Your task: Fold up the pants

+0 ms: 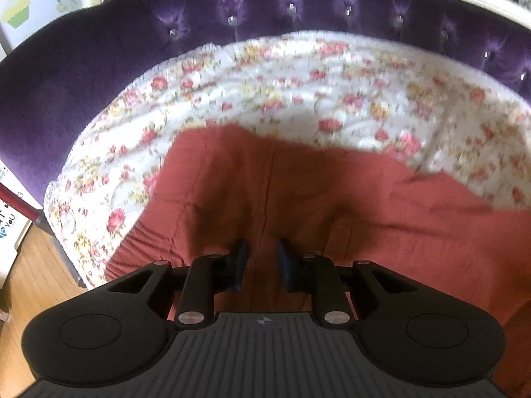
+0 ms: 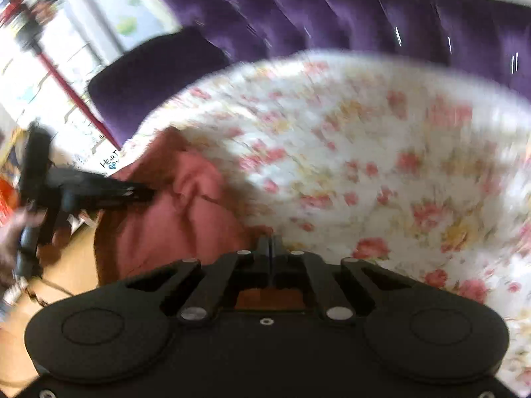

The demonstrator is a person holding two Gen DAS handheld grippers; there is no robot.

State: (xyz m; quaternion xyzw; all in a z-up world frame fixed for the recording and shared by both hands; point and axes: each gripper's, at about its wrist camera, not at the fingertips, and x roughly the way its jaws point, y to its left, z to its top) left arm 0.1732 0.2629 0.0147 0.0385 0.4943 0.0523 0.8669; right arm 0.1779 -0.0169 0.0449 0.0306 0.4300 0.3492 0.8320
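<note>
Rust-red pants [image 1: 298, 199] lie spread on a floral sheet [image 1: 265, 76], a seam running down their middle. My left gripper [image 1: 262, 258] stands over that seam, jaws narrow, with the cloth bunched between the blue pads [image 1: 240, 262]. The right wrist view shows the left gripper [image 2: 151, 194] at the far left, tips in the crumpled pants [image 2: 172, 219]. My right gripper [image 2: 270, 243] has its fingers pressed together at the pants' right edge, where red cloth meets the sheet [image 2: 381, 165]. More red cloth shows under its fingers. This view is blurred.
A purple tufted backrest [image 1: 298, 3] with a cream frame curves around the sheet. A dark purple armrest [image 1: 49, 93] rises at the left. A wooden floor [image 1: 30, 282] and a red pole [image 2: 76, 99] lie beyond the left edge. A hand [image 2: 13, 232] holds the left gripper.
</note>
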